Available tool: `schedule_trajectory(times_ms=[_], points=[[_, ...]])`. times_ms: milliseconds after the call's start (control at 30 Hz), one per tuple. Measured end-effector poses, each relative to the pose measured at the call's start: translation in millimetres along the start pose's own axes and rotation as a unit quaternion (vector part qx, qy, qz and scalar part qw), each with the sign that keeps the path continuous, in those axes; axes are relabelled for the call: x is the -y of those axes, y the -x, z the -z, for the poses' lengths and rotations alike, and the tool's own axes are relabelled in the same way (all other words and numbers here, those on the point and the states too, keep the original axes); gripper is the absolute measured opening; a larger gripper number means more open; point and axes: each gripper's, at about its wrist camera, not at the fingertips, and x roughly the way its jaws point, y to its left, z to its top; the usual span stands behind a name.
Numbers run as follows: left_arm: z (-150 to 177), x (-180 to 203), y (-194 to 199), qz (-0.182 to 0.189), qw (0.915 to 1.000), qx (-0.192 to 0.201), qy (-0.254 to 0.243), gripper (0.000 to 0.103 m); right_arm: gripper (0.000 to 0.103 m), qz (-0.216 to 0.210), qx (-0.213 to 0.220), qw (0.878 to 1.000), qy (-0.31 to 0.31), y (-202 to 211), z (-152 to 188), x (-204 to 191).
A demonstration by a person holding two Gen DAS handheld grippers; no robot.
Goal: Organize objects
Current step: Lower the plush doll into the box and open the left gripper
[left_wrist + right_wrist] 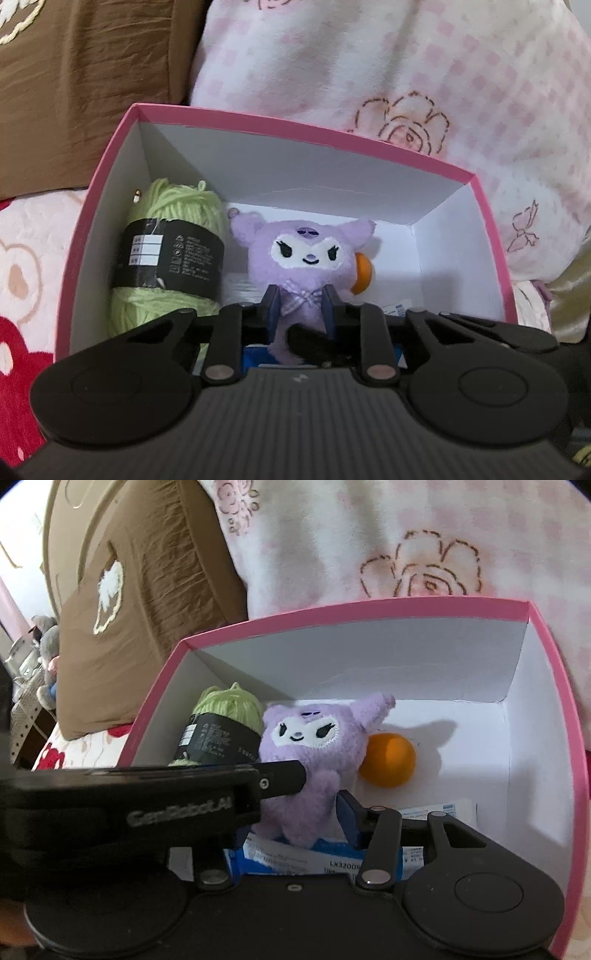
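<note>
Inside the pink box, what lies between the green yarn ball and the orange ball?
The purple plush toy sits between the green yarn ball and the orange ball, shown clearest in the right wrist view.

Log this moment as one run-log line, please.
left gripper: shut on purple plush toy | right gripper: around plush, grip unclear | pink box: green yarn, orange ball

A brown embroidered cushion (pixel 147 602) leaned against a pink-checked blanket (pixel 388 66) stitched with roses. Beneath lay a bedsheet (pixel 22 280) printed with red and cream bears. Lighting was soft.
</note>
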Motion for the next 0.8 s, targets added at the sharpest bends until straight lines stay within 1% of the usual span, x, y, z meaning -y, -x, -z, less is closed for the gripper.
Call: schedule_trajectory(times_ms=[67, 100, 200, 267, 333, 400, 600, 633, 700, 800], points=[[-2.7, 4.9, -3.3, -0.011, 0.9999, -0.001, -0.008, 0.023, 0.041, 0.012, 0.002, 1.000, -0.001, 0.0, -0.5, 0.3], [-3.3, 6.5, -4.9, -0.015, 0.9998, -0.002, -0.010, 0.023, 0.040, 0.010, 0.003, 1.000, -0.008, -0.9, -0.8, 2.0], [-2.7, 10.4, -10.3, -0.024, 0.9995, 0.000, -0.019, 0.023, 0.039, 0.016, 0.007, 1.000, -0.014, -6.5, 0.4, 3.6], [-2.4, 7.9, -9.8, -0.021, 0.9997, -0.001, -0.015, 0.023, 0.039, 0.023, 0.011, 1.000, -0.005, -7.8, 1.2, 0.5], [-1.3, 2.3, -6.1, -0.010, 0.9999, -0.004, 0.001, 0.023, 0.039, 0.029, 0.007, 1.000, 0.007, -8.6, 2.7, -3.3], [1.5, -3.8, 2.9, -0.010, 0.9999, -0.001, 0.009, 0.025, 0.040, 0.030, 0.002, 0.999, 0.012, -5.9, 3.6, -5.8], [4.1, 1.9, 28.7, -0.033, 0.9994, 0.008, -0.007, 0.024, 0.041, 0.012, 0.013, 1.000, 0.014, 17.0, 6.9, -2.9], [4.4, 3.6, 34.4, -0.032, 0.9994, 0.010, -0.009, 0.024, 0.041, 0.014, 0.015, 1.000, 0.016, 21.7, 8.9, -3.4], [5.1, 5.1, 46.4, -0.031, 0.9994, 0.012, -0.009, 0.026, 0.045, 0.016, 0.013, 1.000, 0.019, 32.0, 15.6, -4.8], [7.8, 7.2, 70.6, -0.032, 0.9992, 0.020, -0.007, 0.026, 0.048, 0.031, 0.016, 0.998, 0.048, 49.3, 30.4, -13.9]])
